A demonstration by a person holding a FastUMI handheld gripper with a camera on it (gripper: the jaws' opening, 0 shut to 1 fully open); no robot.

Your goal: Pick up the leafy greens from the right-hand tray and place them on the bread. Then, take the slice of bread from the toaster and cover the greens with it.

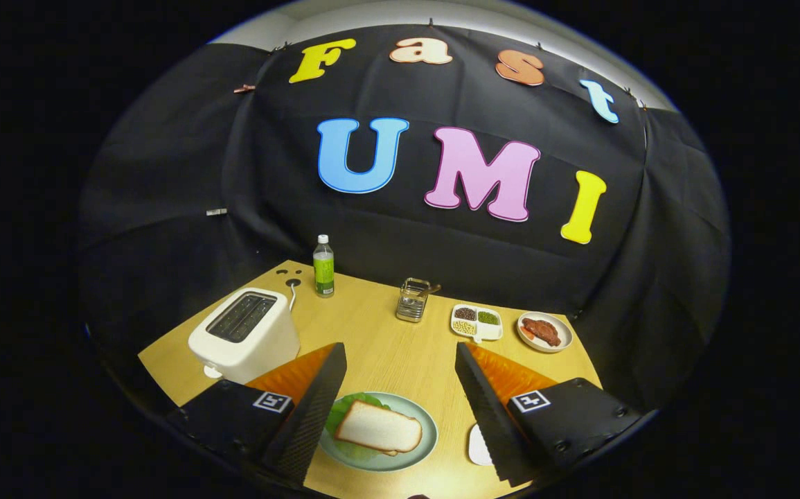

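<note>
A slice of white bread (379,427) lies on top of leafy greens (345,410) on a pale green plate (422,443), between my fingers and low down close to them. The greens stick out from under the slice toward the left finger. My gripper (400,357) hangs open above the plate with nothing between its fingers. A white toaster (244,334) stands on the wooden table beyond the left finger; its slots look dark and I see no bread standing out of them.
A green-labelled bottle (323,266) stands behind the toaster. A small metal holder (413,300) sits mid-table. Farther right are a divided white dish of beans (476,322) and a plate with meat (544,331). A white tray's edge (477,445) peeks beside the right finger.
</note>
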